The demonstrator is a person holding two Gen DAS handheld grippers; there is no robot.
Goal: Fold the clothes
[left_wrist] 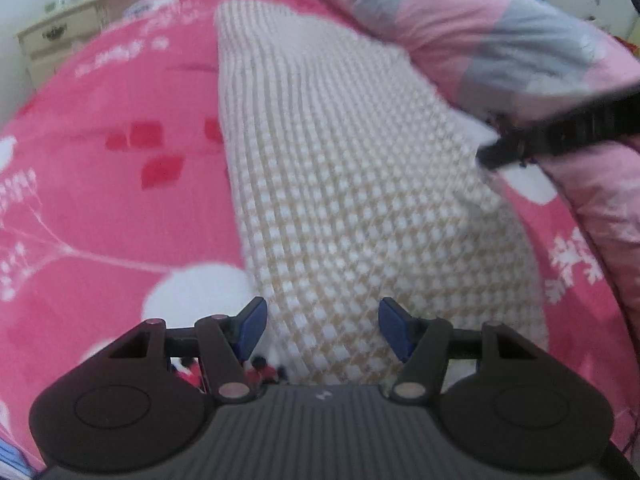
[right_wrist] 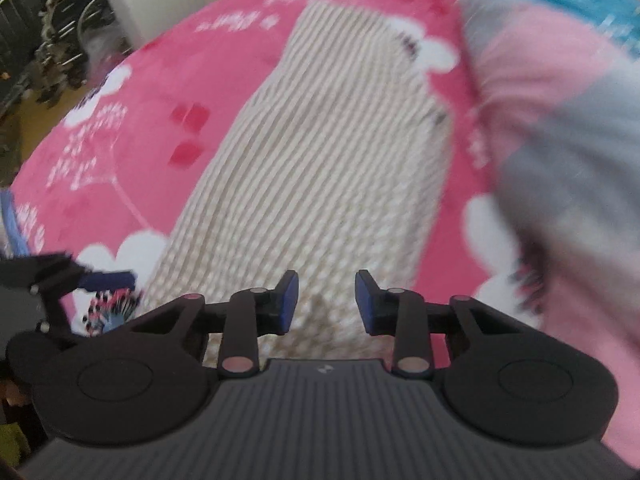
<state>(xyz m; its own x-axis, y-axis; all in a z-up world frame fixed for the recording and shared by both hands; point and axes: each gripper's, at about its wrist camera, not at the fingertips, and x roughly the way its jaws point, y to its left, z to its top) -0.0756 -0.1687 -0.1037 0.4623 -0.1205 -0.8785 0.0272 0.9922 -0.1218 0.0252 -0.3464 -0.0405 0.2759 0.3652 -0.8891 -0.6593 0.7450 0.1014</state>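
A cream and beige checked knit garment (left_wrist: 340, 184) lies flat in a long strip on a pink flowered blanket (left_wrist: 120, 200). My left gripper (left_wrist: 323, 326) hovers over the garment's near end, jaws wide open, nothing between the blue pads (left_wrist: 252, 326). In the right wrist view the same garment (right_wrist: 320, 160) runs away from my right gripper (right_wrist: 327, 300), whose blue pads (right_wrist: 290, 300) stand a narrower gap apart over the cloth's near edge, gripping nothing. Each gripper shows in the other's view: the right gripper (left_wrist: 496, 156) at the garment's right edge, the left gripper (right_wrist: 104, 280) at far left.
A bulky pink, grey and blue quilt (left_wrist: 500, 40) is piled along the garment's right side (right_wrist: 560, 140). A cream dresser (left_wrist: 68, 28) stands beyond the bed. A rack of dark clothes (right_wrist: 60, 32) stands past the bed's left edge.
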